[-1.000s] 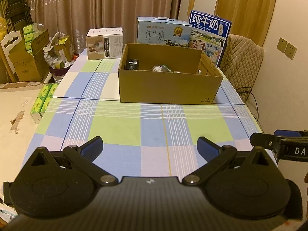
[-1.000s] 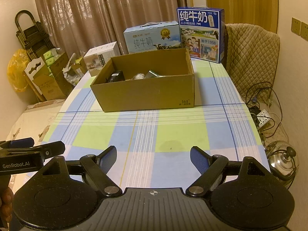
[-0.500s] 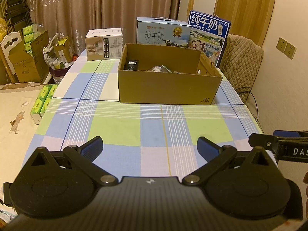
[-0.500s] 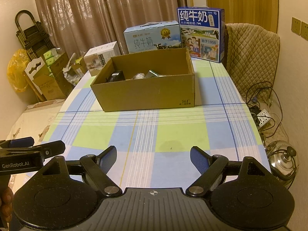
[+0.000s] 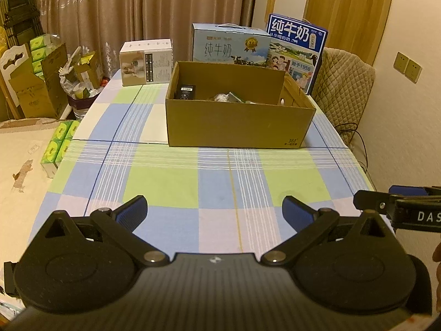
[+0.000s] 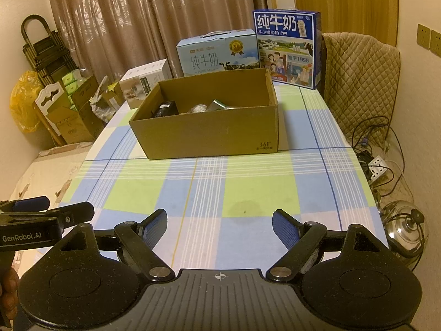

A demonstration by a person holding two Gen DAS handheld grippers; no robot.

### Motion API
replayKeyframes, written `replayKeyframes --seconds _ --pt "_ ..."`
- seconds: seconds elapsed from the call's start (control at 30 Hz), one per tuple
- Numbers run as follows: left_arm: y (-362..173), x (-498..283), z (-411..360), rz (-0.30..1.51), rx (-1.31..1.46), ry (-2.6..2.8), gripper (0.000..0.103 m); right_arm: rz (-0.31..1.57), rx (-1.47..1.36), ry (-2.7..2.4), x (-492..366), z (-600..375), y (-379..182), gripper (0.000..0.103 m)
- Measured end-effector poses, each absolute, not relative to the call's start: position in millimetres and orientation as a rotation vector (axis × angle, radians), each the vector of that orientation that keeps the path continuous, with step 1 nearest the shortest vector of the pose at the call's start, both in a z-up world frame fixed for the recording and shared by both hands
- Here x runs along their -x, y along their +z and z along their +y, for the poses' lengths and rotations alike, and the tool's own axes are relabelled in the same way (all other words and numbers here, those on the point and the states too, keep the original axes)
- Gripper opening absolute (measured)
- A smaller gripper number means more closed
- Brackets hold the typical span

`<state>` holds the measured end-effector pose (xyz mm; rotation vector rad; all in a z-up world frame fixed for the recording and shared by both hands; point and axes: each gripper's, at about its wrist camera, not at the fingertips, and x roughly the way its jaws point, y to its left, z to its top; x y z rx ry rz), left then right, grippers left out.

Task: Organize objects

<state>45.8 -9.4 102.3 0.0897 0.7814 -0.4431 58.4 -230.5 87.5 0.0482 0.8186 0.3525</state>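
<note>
Fingers of both the left gripper (image 5: pixel 213 211) and right gripper (image 6: pixel 219 224) gape wide, empty; the cardboard box (image 6: pixel 212 135) at frame centre looks light, stiff, best gripped by its rim.

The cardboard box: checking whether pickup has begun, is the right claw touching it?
Apart. The right wrist view shows open tablecloth between the right claw and the cardboard box.

box (image 5: pixel 237 127): matt brown cardboard | tablecloth (image 5: pixel 171 182): checked woven cloth | kettle (image 6: pixel 405 226): shiny metal
</note>
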Motion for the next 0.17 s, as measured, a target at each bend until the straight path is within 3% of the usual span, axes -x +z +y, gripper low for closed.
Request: replayKeyframes --seconds 0.17 --pt "102.5 -44.8 -7.7 0.77 -0.089 -0.433 0.102 0.818 -0.048 0.352 -58.4 -230.5 87.6 0.081"
